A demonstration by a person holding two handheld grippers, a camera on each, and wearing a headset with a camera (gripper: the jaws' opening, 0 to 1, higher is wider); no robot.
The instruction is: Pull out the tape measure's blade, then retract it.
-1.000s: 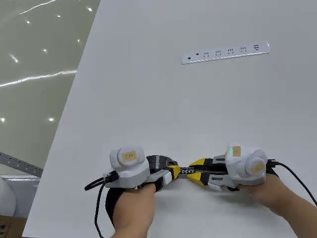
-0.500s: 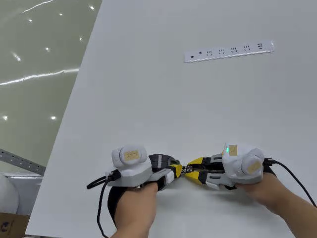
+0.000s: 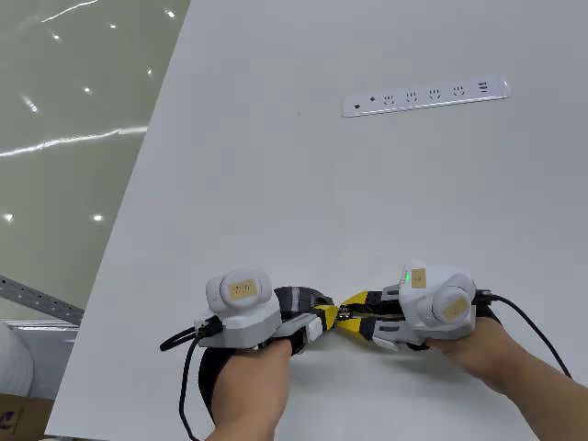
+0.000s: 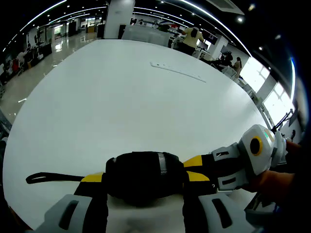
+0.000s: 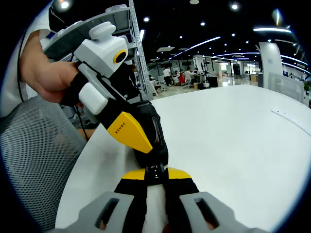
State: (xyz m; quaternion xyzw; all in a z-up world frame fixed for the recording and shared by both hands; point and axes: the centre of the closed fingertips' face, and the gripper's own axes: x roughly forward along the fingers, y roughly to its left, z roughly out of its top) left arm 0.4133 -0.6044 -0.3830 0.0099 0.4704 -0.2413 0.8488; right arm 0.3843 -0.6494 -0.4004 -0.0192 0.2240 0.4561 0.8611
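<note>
A black tape measure (image 3: 296, 299) lies on the white table (image 3: 303, 184) near its front edge. My left gripper (image 3: 309, 314) is shut on the case, which sits squarely between the yellow-tipped jaws (image 4: 143, 177). A short black wrist strap (image 4: 48, 178) trails from the case. My right gripper (image 3: 347, 319) faces it from the right, jaws closed on the blade's end hook (image 5: 155, 171) right at the case mouth (image 5: 151, 138). Hardly any blade shows between hook and case. The left gripper (image 5: 114, 92) also appears in the right gripper view, and the right gripper (image 4: 243, 160) in the left gripper view.
A white power strip (image 3: 424, 95) lies far back on the table. The table's left edge (image 3: 138, 193) drops to a shiny floor. A black cable (image 3: 528, 323) runs from the right gripper, another (image 3: 184, 367) from the left. A mesh chair (image 5: 39, 160) stands behind the left hand.
My right gripper has moved left toward the case, and the short stretch of blade between the two grippers has shrunk. The left gripper and case have stayed put.
</note>
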